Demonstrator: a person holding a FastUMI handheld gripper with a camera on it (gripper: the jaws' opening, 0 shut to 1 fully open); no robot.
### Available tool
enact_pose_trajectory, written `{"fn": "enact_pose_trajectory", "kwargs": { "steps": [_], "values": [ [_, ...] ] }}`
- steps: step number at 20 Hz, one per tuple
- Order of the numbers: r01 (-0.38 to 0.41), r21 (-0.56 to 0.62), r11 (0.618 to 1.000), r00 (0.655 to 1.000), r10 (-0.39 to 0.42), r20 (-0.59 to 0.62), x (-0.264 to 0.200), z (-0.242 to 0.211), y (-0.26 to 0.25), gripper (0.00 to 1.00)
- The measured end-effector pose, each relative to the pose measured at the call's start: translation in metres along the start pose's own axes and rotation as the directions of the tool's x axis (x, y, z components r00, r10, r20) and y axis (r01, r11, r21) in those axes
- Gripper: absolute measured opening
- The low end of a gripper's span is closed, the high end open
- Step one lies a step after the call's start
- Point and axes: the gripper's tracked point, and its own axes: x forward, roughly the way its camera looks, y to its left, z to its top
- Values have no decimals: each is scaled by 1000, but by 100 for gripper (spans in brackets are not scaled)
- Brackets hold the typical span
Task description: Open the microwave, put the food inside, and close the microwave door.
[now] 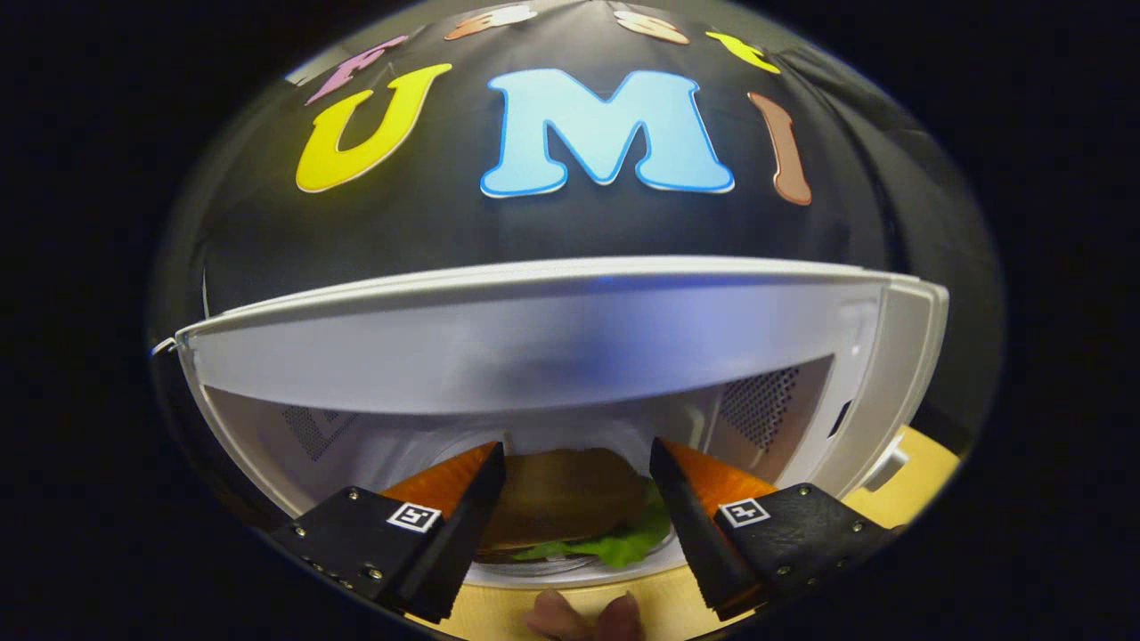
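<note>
The gripper (pixel 577 463) points into the open microwave (pixel 552 338), jaws apart, with the burger (pixel 570 499) between them and just beyond their tips; neither finger visibly presses it. The burger's lower part, lettuce and the plate (pixel 570 570) beneath are partly hidden. Fingertips of a hand (pixel 583 616) show cut off on the counter (pixel 917 472).

Your gripper (pixel 577 463) pointed into the open microwave (pixel 552 338), its fingers spread apart on either side of a burger (pixel 570 499) with a brown bun and green lettuce (pixel 628 541). The burger sat on a plate (pixel 570 570) inside the white cavity, and whether the fingers touched it was unclear. A wooden table (pixel 917 481) lay beneath, with fingertips of a hand (pixel 583 616) just below the gripper.
</note>
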Motion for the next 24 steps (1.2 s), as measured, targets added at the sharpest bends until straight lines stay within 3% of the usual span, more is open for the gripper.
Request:
{"fn": "enact_pose_trajectory", "kwargs": {
  "steps": [2,6,12,15,19,24],
  "values": [
    [-53,-41,998,998,54,19,-15,7,7,98],
    [-265,-11,964,964,265,37,-76,18,38,98],
    [-432,-92,897,896,439,72,-180,30,48,98],
    [-547,-87,832,826,554,102,-243,41,55,98],
    [-643,-111,757,748,653,122,-312,41,57,98],
    [-793,-86,603,595,797,102,-403,25,83,97]
  ]
}}
